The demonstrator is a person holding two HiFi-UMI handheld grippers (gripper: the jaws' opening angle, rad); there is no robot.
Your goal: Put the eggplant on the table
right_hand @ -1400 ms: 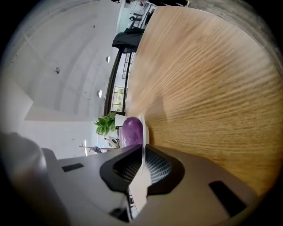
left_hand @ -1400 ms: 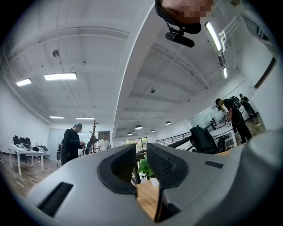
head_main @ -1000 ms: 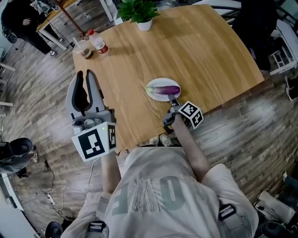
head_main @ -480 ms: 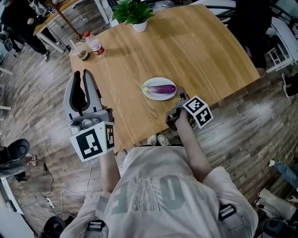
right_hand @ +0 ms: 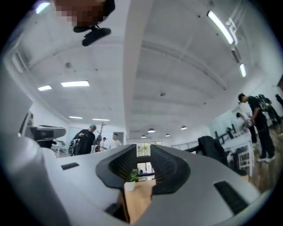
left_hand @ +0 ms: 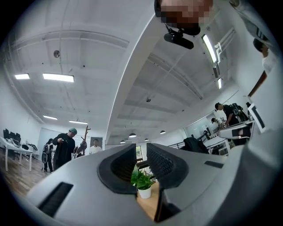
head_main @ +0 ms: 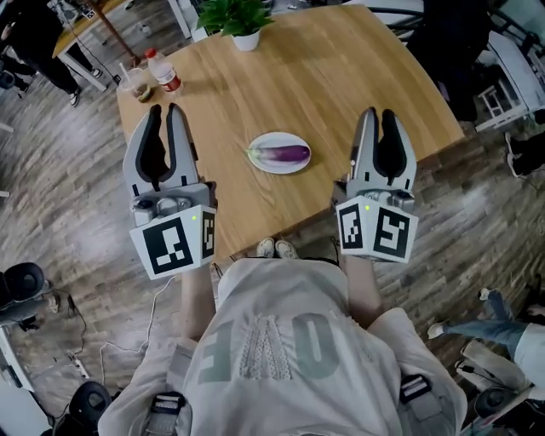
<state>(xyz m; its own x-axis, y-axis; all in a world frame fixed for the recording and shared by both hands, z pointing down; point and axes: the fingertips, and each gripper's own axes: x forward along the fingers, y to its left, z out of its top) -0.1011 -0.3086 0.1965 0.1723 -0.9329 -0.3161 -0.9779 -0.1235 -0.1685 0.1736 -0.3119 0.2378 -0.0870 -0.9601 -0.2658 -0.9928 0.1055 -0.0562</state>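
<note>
A purple eggplant [head_main: 285, 154] lies on a white plate [head_main: 260, 162] near the front edge of the wooden table [head_main: 341, 77]. Both grippers are held up in front of the person, one on each side of the plate and well apart from it. My left gripper [head_main: 163, 113] points forward over the table's left edge, its jaws a narrow gap apart with nothing in them. My right gripper [head_main: 380, 116] hovers right of the plate; its jaws are closing with nothing between them. In the gripper views, the left gripper [left_hand: 141, 152] and right gripper [right_hand: 143, 152] frame only the far room.
A potted plant [head_main: 230, 17] stands at the table's far edge; this plant [left_hand: 142, 181] also shows between the left jaws. A bottle [head_main: 160, 70] and a cup [head_main: 136, 85] sit at the far left corner. People and desks stand in the room beyond.
My right gripper has risen from low at the table's front edge near the plate to beside it and rolled upright. The left gripper has shifted only slightly. The eggplant stays on the plate.
</note>
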